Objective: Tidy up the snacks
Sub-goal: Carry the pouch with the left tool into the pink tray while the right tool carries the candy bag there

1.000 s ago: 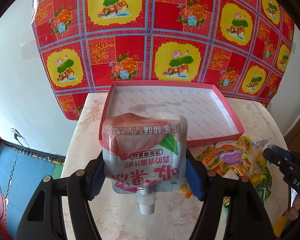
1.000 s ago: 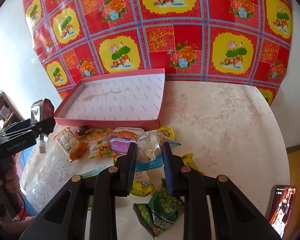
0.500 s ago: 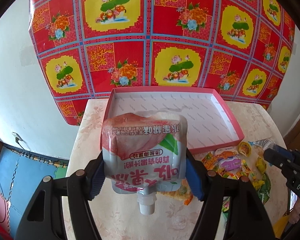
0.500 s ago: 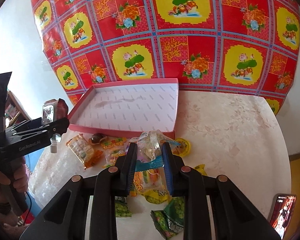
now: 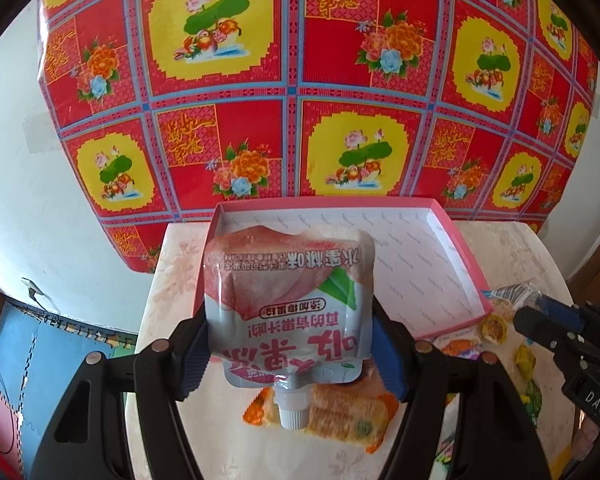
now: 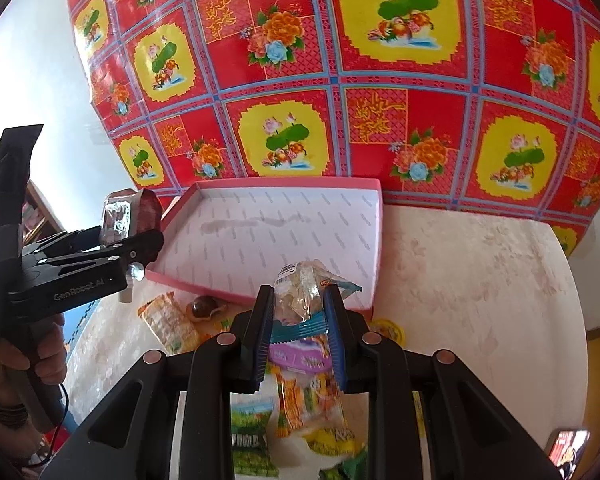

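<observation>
Left wrist view: the left gripper (image 5: 290, 350) is clamped on a spouted peach-print pouch (image 5: 288, 304), its blue pads pressing both side edges. The pouch hangs upside down, white cap (image 5: 294, 414) pointing toward the camera, held in the air above the table (image 5: 172, 272). Beyond it lies the pink tray (image 5: 456, 256), white-lined, its near left corner hidden by the pouch. Below the cap an orange-edged wrapped snack (image 5: 348, 416) lies flat on the table. At the right edge the right gripper (image 5: 540, 316) enters, a clear packet (image 5: 512, 292) at its tip near the tray's right corner; from this side I cannot tell how its fingers stand. Small yellow snacks (image 5: 494, 326) lie beneath it.

Right wrist view: the right gripper (image 6: 300, 332) is closed on the clear packet (image 6: 300, 292), which has a teal band, held upright between the 2 pads just in front of the tray (image 6: 260, 300) near wall. Under it on the table (image 6: 480, 280) sits a pile of loose snacks: a purple-labelled pack (image 6: 300, 356), an orange-striped pack (image 6: 300, 400), a green pack (image 6: 248, 440). At left, a hand (image 6: 40, 356) grips the left gripper (image 6: 140, 236), the pouch (image 6: 128, 216) edge-on, off the tray's left rim. A brown round snack (image 6: 202, 308) and the wrapped snack (image 6: 168, 322) lie just outside the near wall.
</observation>
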